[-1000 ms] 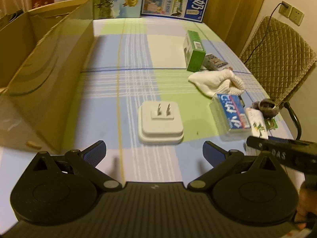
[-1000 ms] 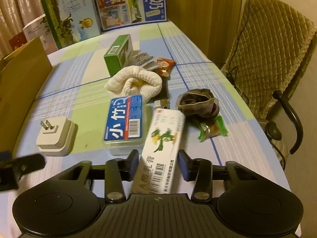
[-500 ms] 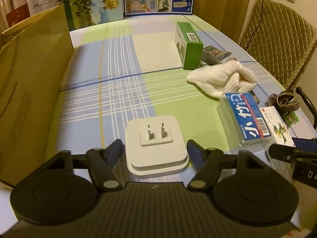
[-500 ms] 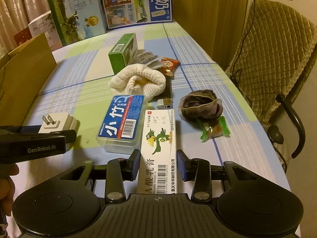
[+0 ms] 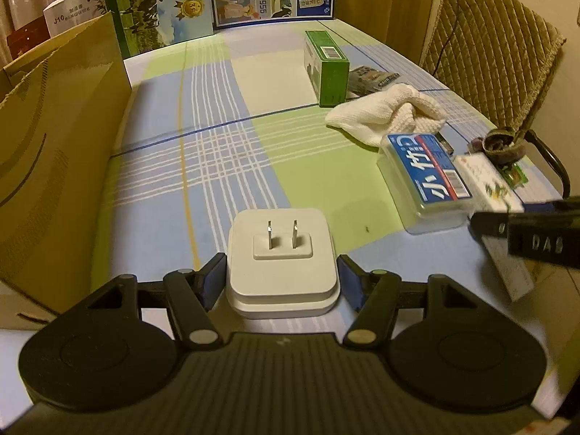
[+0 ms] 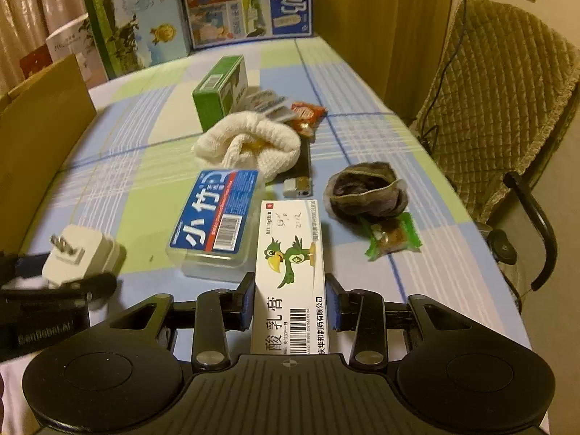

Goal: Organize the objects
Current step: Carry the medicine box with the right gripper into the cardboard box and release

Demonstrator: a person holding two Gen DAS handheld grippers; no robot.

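Note:
A white plug adapter (image 5: 282, 272) with two prongs pointing up sits between the fingers of my left gripper (image 5: 281, 282), whose blue pads press on both of its sides. In the right wrist view the adapter (image 6: 83, 253) looks tilted. A long white ointment box (image 6: 290, 272) with a green bird on it lies lengthwise in my right gripper (image 6: 290, 301), which is shut on its near end. Both grippers are low over the checked tablecloth (image 5: 217, 137), the left one to the left of the right one.
A tall cardboard box (image 5: 54, 166) stands along the left. Ahead lie a clear case with a blue label (image 6: 217, 221), a white cloth (image 6: 250, 145), a green carton (image 6: 217, 90), a dark pouch (image 6: 366, 192) and a green sweet wrapper (image 6: 393, 235). A padded chair (image 6: 500, 90) is to the right.
My left gripper has moved forward around the plug adapter and closed on it. The ointment box has turned straight between the right fingers, which have closed on it.

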